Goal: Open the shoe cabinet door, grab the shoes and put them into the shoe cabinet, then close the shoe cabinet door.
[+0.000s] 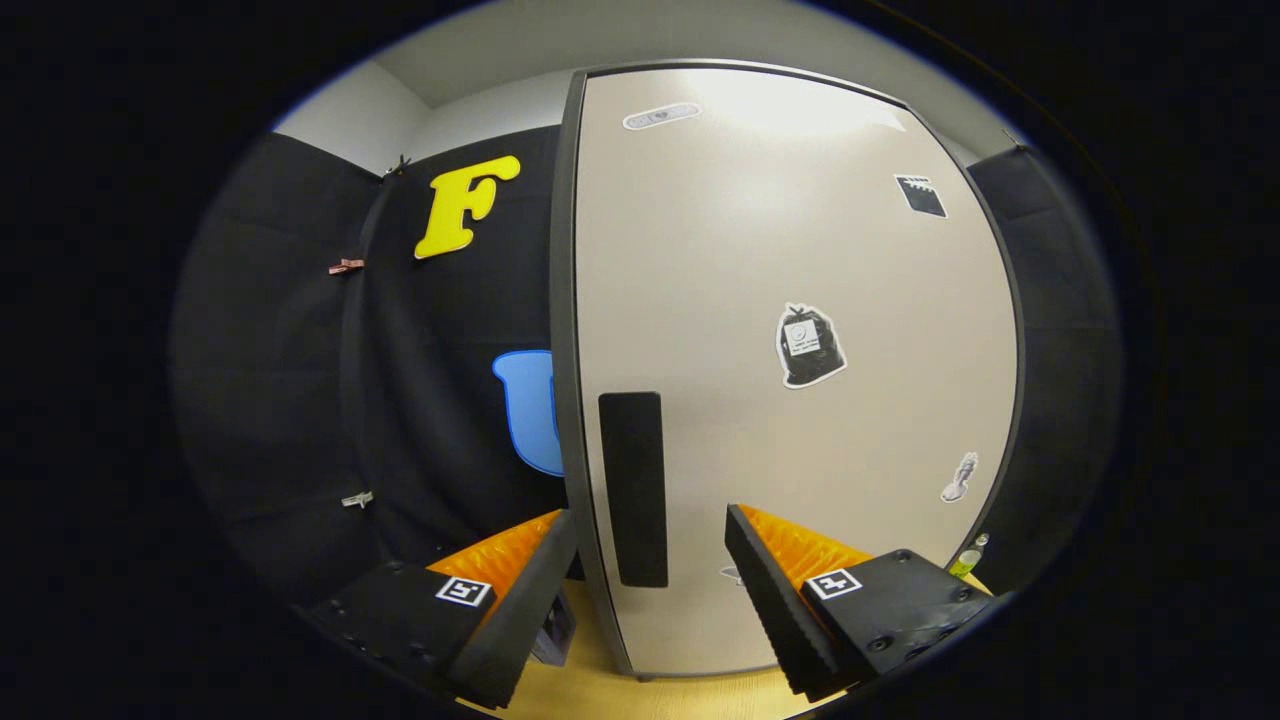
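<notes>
We are facing the shoe cabinet [790, 250], a tall beige unit with a dark frame, and its door [800, 420] is standing shut, so whatever is sitting inside is hidden from us. A long dark handle [633, 488] is running upright near the door's left edge. Stickers are dotting the panel: a black bag-shaped one [808, 346] near the middle, a small dark one [920, 195] high on the right, and a pale one [960, 477] lower down.

We are holding the tool [650, 590] released, its fingers [525, 600] spread wide and gripping nothing; the handle's lower end is sitting between them, just ahead, with the left finger lying past the cabinet's left edge.

The cabinet is resting on a light wooden floor [690, 695]. What may be a small green bottle [966, 560] is showing by the cabinet's lower right corner. Black cloth walls [290, 400] are enclosing the booth, with a pale ceiling [520, 45] above.
</notes>
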{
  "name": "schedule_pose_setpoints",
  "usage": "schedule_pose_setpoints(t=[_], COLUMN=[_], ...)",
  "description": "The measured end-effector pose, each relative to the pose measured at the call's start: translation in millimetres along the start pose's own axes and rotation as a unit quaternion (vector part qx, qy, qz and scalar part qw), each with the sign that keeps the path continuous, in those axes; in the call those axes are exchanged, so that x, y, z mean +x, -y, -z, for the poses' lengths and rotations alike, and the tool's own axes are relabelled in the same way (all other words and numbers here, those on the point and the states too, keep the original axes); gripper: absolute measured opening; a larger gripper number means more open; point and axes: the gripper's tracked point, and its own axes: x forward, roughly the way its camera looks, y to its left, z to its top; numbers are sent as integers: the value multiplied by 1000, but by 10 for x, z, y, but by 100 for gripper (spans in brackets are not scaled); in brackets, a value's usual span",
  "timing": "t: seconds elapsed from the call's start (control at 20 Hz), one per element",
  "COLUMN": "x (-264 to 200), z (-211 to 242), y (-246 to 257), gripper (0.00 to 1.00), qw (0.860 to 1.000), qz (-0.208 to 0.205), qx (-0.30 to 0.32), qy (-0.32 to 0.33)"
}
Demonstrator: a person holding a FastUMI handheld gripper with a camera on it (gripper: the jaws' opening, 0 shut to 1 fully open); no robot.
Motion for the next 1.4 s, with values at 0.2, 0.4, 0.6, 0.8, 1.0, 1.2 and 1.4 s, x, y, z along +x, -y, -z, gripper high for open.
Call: schedule_pose_setpoints(t=[0.2, 0.4, 0.6, 0.8, 1.0, 1.2, 1.4], x=[229, 325, 293, 276, 145, -167, -575], z=[52, 96, 73, 93, 74, 13, 14], y=[15, 39, -14, -27, -49, -82, 0], gripper=[91, 66, 40, 29, 29, 29, 29], qw=[1000, 999, 999, 999, 1000, 1000, 1000], qz=[15, 35, 40, 30, 12, -6, -22], qx=[2, -7, -27, -23, -19, -28, -21], qy=[-1, -3, 1, -8, -7, -2, -3])
